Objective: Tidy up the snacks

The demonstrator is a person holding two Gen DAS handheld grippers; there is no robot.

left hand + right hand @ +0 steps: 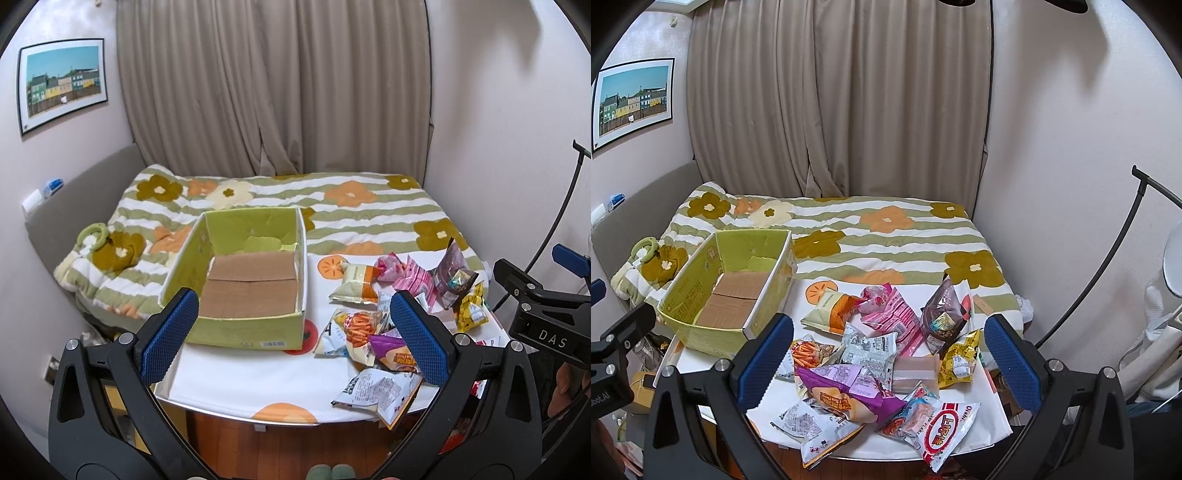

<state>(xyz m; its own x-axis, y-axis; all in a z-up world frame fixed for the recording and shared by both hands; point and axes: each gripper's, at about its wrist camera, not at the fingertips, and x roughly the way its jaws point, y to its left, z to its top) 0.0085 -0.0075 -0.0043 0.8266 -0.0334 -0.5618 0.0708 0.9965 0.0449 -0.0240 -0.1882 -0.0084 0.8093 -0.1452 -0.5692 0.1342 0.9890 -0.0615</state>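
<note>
The left gripper is hovering above the near edge of the table, its blue fingers spread wide and gripping nothing. Through the gap, at about 11 o'clock, a green cardboard box is sitting open on the table, showing only its brown bottom flaps. At 2 o'clock from that gripper a heap of snack packets is lying just beside the box. The right gripper is hanging over that heap with its fingers likewise spread and holding nothing. Under it a purple packet is resting on others, a red-and-white packet is lying at 5 o'clock near the table edge, a yellow packet at 3 o'clock, and a dark brown bag is standing at 1 o'clock. Behind the table a flowered blanket is covering a bed.
</note>
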